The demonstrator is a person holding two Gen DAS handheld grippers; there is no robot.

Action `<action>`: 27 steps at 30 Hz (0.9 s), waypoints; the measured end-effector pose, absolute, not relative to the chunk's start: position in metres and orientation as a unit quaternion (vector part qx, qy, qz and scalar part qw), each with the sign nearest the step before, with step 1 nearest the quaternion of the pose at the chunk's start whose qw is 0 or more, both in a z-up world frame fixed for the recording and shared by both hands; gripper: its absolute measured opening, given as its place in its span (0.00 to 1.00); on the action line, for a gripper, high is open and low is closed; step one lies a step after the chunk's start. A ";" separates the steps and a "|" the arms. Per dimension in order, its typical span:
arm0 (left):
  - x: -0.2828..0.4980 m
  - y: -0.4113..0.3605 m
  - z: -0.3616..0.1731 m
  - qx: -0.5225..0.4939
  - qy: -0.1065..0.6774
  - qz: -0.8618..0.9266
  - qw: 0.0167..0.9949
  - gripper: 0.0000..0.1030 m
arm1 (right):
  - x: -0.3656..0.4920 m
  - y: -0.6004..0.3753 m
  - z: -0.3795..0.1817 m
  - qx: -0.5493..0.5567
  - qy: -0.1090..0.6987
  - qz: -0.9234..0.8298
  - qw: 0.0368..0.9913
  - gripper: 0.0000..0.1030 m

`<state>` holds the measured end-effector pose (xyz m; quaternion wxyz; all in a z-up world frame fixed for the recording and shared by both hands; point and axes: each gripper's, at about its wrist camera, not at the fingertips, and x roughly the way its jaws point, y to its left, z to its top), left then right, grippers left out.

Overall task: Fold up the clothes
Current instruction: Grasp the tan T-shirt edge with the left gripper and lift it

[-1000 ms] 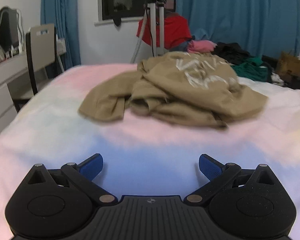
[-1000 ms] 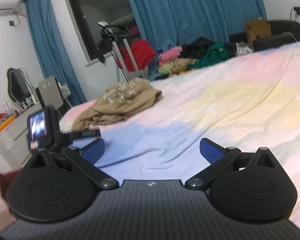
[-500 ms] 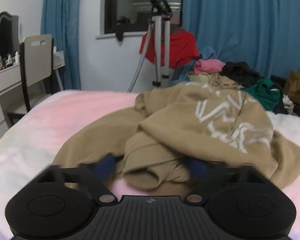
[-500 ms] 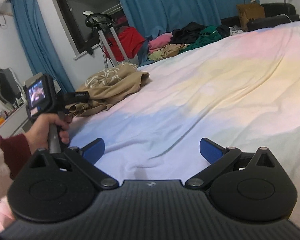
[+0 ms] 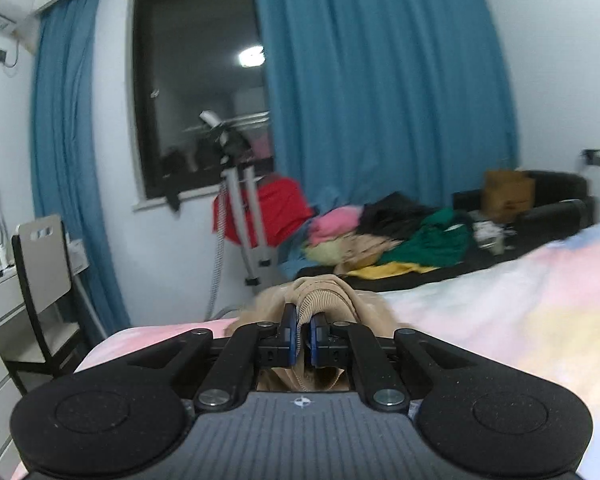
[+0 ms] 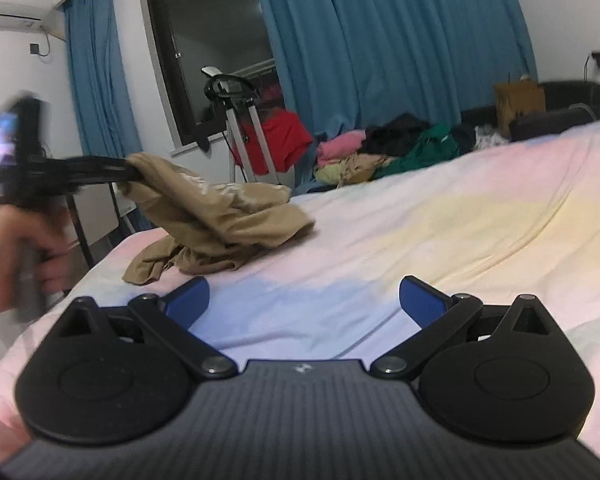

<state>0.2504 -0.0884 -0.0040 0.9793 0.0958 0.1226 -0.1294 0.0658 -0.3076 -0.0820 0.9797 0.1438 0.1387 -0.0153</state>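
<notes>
The location was a home bedroom. A bed (image 6: pixel 440 216) with a pastel sheet lay under and ahead of the jaws. Beyond it hung blue curtains (image 5: pixel 380 120) beside a dark window (image 5: pixel 196 92). A clothes pile (image 5: pixel 384 240) lay ahead; a chair (image 5: pixel 40 280) stood left.

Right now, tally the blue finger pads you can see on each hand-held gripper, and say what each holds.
Left hand-held gripper, shut on the ribbed hem of the crumpled tan sweatshirt: 2 blue pads
Right hand-held gripper, open and holding nothing above the pastel bedsheet: 2 blue pads
Total: 4
</notes>
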 end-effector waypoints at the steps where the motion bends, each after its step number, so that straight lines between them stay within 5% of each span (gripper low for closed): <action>1: 0.230 -0.087 0.001 0.097 0.120 -0.137 0.978 0.06 | 0.062 -0.306 -0.079 0.142 0.133 -0.012 0.981 1.00; 14: 0.018 -0.017 0.016 0.049 0.137 -0.187 0.972 0.06 | 0.021 -0.278 -0.046 0.119 0.110 0.039 0.986 1.00; 27: 0.034 -0.004 -0.012 0.040 0.145 -0.188 0.971 0.07 | 0.035 -0.245 -0.070 0.107 0.160 0.084 0.978 1.00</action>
